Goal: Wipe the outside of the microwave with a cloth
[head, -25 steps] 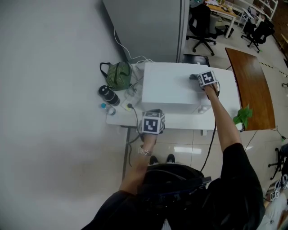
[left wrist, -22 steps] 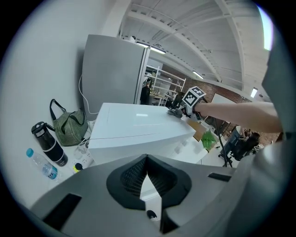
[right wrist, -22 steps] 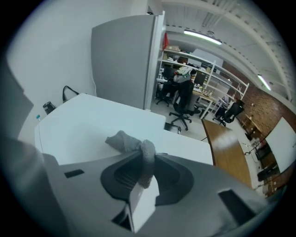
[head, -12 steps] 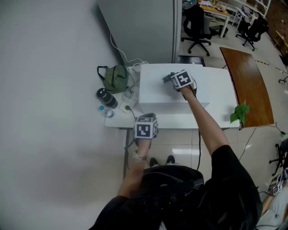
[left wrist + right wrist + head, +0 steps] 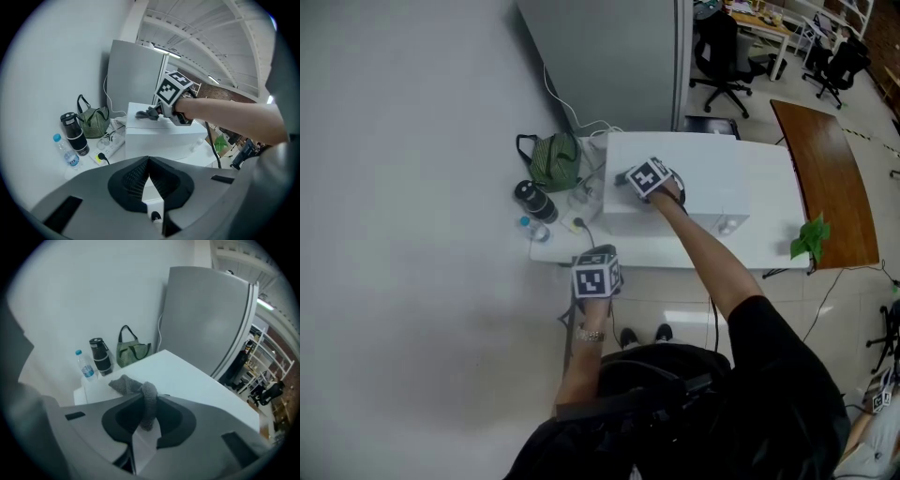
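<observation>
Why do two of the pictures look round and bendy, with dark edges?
Left gripper view and right gripper view: wide-angle lenses bend things, so the grey cabinet curves and the corners go dark. Head view: straighter lines, even light, faint shadows.

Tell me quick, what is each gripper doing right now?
Left gripper: closed, nothing between its jaws.
Right gripper: closed on the crumpled grey cloth, on top of the white box-shaped microwave.

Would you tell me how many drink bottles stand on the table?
2: a black flask beside the green bag, and a clear blue-capped water bottle next to it.
</observation>
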`<action>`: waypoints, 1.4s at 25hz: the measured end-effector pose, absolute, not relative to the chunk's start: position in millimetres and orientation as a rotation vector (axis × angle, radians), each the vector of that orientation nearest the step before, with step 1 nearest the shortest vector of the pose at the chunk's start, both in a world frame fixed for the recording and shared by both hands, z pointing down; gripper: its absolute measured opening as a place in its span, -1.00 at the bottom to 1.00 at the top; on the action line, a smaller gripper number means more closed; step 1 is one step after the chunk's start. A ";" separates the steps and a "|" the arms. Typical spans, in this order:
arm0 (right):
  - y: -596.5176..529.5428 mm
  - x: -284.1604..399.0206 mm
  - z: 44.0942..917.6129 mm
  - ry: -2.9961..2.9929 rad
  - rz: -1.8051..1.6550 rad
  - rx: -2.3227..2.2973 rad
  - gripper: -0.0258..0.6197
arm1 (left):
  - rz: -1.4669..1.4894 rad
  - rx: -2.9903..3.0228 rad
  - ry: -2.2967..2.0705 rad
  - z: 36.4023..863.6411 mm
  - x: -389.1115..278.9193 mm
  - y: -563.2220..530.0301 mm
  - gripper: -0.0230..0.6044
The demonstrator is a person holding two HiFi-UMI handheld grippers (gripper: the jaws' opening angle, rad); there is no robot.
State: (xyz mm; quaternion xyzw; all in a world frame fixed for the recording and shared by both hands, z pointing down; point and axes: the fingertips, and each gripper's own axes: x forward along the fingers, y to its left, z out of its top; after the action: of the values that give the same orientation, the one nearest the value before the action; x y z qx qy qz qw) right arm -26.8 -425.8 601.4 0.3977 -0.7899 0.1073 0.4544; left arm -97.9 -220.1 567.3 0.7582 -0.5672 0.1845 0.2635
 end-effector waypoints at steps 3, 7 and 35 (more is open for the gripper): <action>-441.8 38.8 602.8 -1.910 0.280 1.070 -0.71 | 0.487 2.062 -1.527 563.2 -97.1 -227.4 -0.95; -438.9 131.9 621.8 -1.950 0.547 1.141 -0.71 | 0.490 2.104 -1.479 557.5 -78.0 -236.5 -0.95; -370.2 -10.7 608.1 -2.030 0.259 0.969 -0.71 | 0.528 2.122 -1.448 564.9 -72.7 -212.5 -0.95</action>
State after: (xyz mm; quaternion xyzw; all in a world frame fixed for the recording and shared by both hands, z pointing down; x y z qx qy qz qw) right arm -10.7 -370.2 608.1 0.3875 -0.8116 0.1034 0.4248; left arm -72.7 -212.5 564.9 0.7820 -0.5337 0.1944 0.2567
